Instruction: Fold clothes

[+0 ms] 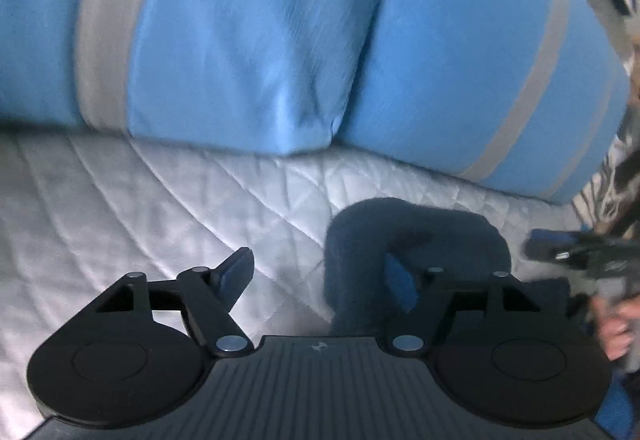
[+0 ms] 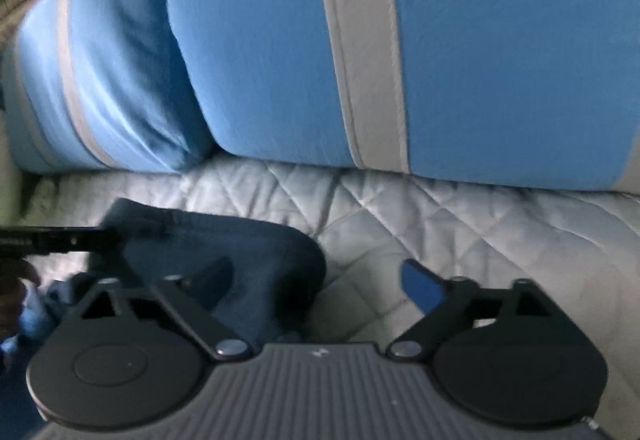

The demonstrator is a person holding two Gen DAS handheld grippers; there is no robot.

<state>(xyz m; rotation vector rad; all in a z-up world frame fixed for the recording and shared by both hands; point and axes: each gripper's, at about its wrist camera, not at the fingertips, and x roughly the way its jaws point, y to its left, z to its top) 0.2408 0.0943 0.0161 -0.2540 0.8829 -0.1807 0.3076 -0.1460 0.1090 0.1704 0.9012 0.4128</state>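
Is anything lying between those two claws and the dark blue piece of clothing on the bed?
Nothing visible does. The dark blue garment lies bunched on the white quilt, right at the open left claw and open right claw. The blue pillows sit behind it, out of the way.

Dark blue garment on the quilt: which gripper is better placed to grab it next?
Probably right. The dark blue garment reaches further into the open right gripper; in the left gripper it sits only at one finger. Close call.
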